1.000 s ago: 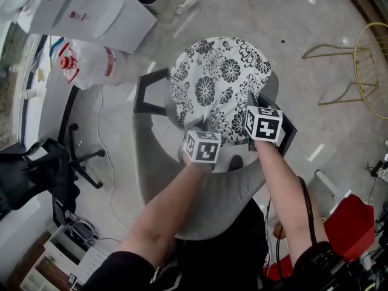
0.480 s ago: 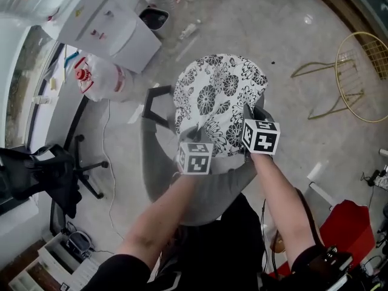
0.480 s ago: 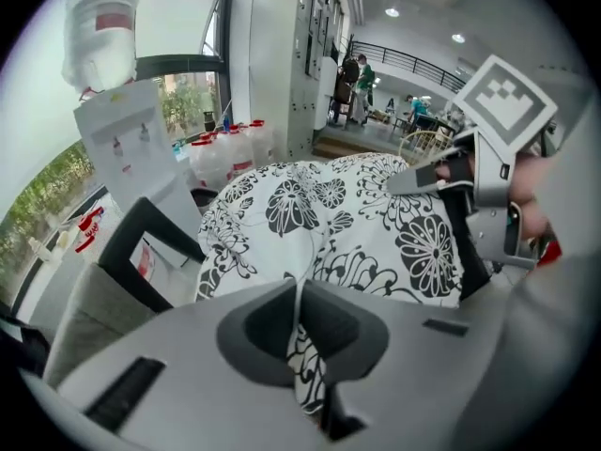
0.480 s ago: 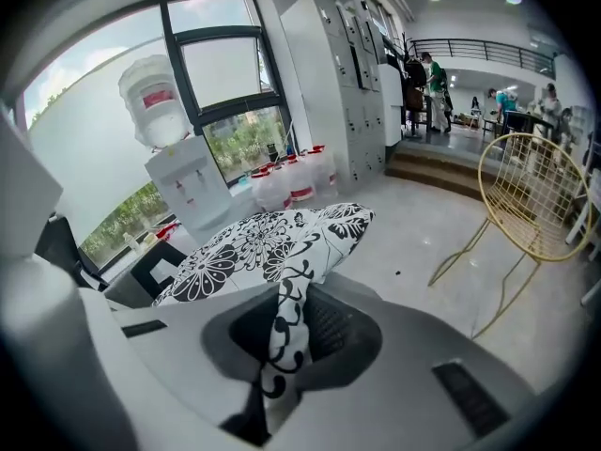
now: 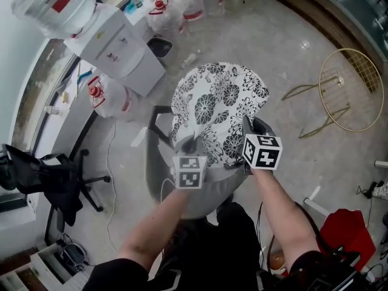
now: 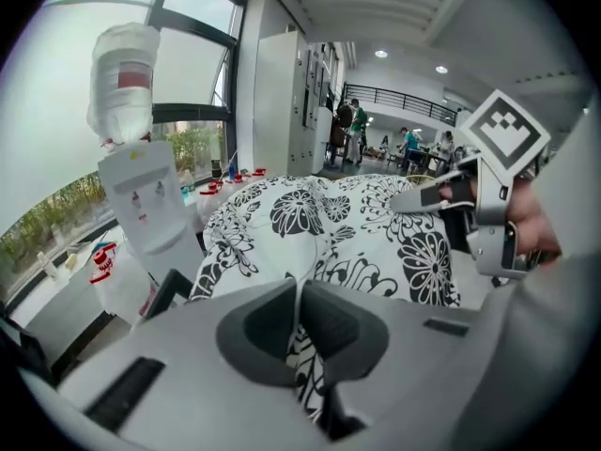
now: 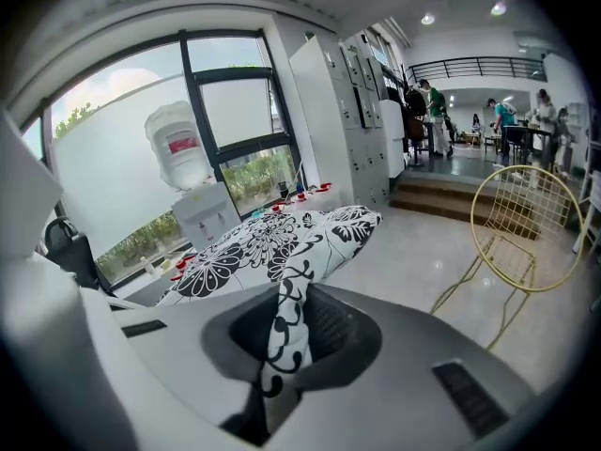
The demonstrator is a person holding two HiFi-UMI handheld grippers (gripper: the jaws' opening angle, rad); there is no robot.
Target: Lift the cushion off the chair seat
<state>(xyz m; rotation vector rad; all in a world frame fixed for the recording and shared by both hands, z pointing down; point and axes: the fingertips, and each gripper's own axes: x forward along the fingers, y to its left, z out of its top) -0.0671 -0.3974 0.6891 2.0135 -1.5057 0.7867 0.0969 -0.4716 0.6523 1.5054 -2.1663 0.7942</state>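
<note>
- Left gripper (image 6: 298, 319): its grey moulded jaws are clenched on a thin fold of fabric at the cushion's (image 5: 218, 102) near edge, and the cloth is squeezed flat between the dark pads.
- Right gripper (image 7: 286, 332): its jaws are clamped on a thicker, rope-like twist of the same near edge, with the ribbed pad pressing into it.
- Both grippers carry a white cube with black square markers.
- Cushion: round, soft and puffy, in white cloth printed with bold black flowers and scrolls. It is held over the grey chair (image 5: 209, 196), covering most of the seat. Whether its far edge touches the chair cannot be told.
- Grey chair: a rounded upholstered shell with a matte surface. A black angular armrest (image 5: 159, 121) shows on its left side.
- Left of the chair and beyond it stands a white boxy water dispenser (image 5: 115, 41) with a clear bottle on top.
- Well to the chair's right is a gold wire chair (image 5: 351, 90) with a round mesh seat, on a glossy pale floor (image 5: 291, 35).
</note>
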